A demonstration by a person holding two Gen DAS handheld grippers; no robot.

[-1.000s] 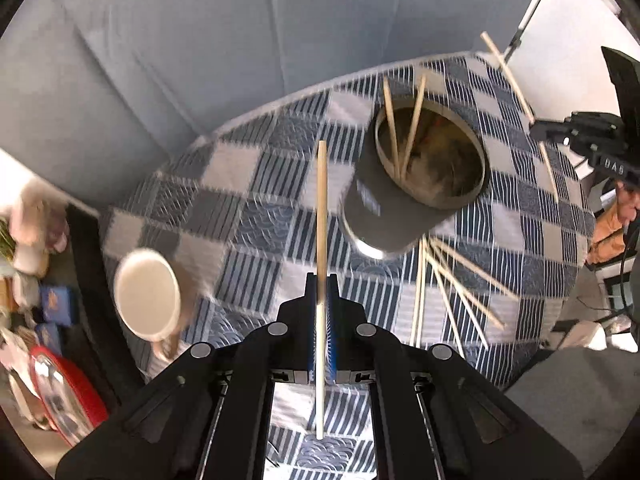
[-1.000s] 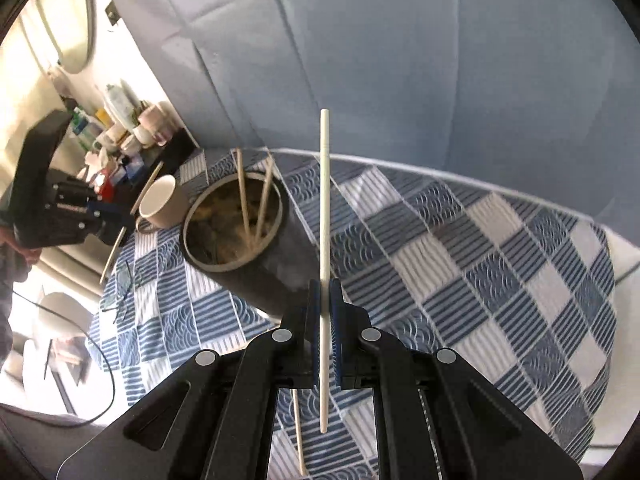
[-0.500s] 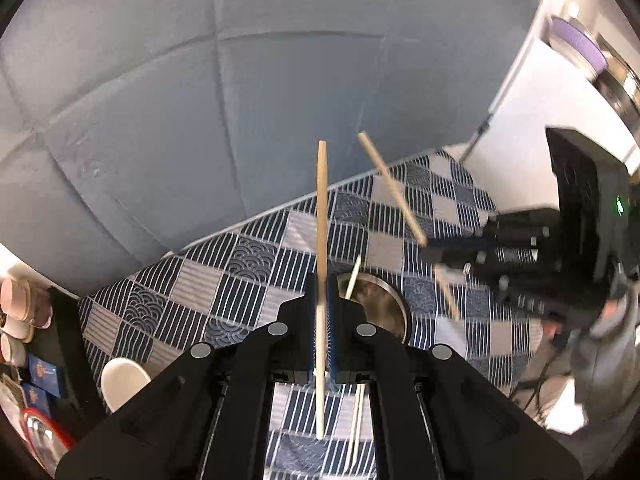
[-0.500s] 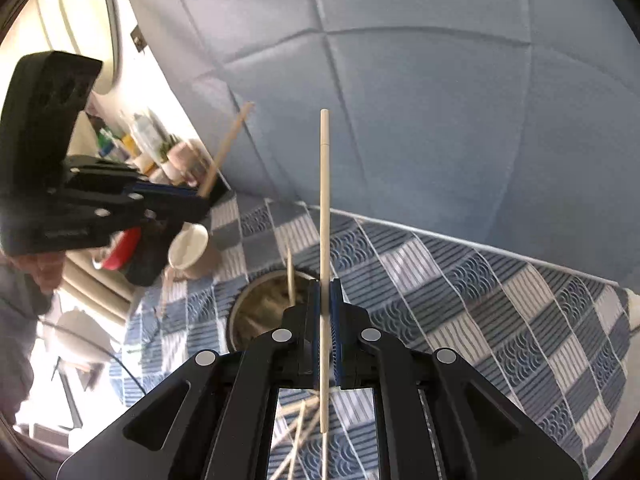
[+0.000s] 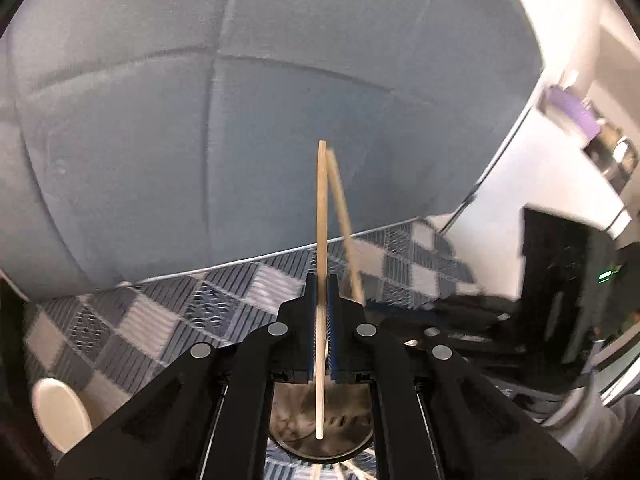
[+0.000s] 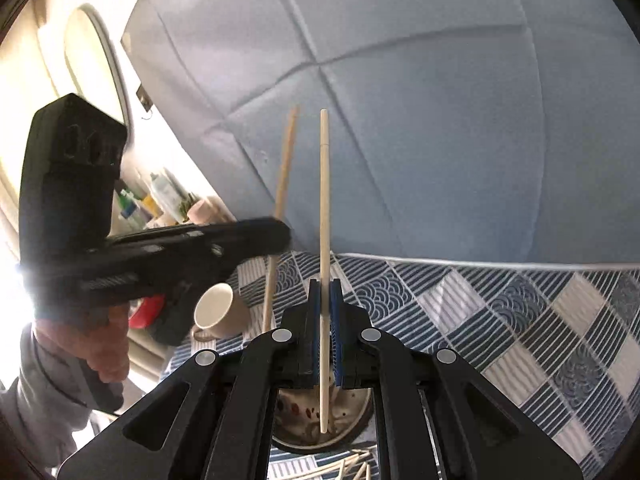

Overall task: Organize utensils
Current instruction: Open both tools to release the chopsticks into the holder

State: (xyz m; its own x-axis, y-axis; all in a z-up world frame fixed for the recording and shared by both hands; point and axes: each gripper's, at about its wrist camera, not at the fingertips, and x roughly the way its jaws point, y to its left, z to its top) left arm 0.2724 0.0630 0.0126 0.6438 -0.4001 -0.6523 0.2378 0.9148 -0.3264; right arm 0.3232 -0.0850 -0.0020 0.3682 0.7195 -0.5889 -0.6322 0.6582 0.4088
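My left gripper [image 5: 321,282] is shut on a pale wooden chopstick [image 5: 321,208] that stands upright, with its lower end over the round dark utensil holder [image 5: 320,436]. My right gripper [image 6: 325,288] is shut on a second chopstick [image 6: 324,184], which also hangs over the holder [image 6: 320,434]. The left gripper [image 6: 280,236] shows in the right wrist view, close on the left, with its chopstick [image 6: 285,168] tilted. In the left wrist view the right gripper's chopstick [image 5: 340,216] leans just behind mine.
A blue and white checked cloth [image 6: 520,320] covers the table. A cream mug [image 6: 214,312] stands to the left. Several loose chopsticks [image 6: 344,466] lie beside the holder. A padded blue-grey wall [image 5: 200,120] rises behind. A hand [image 6: 104,344] grips the left tool.
Both grippers have tilted up and drawn together over the holder, each keeping its chopstick. The holder has slid from the middle of both views to the bottom edge.
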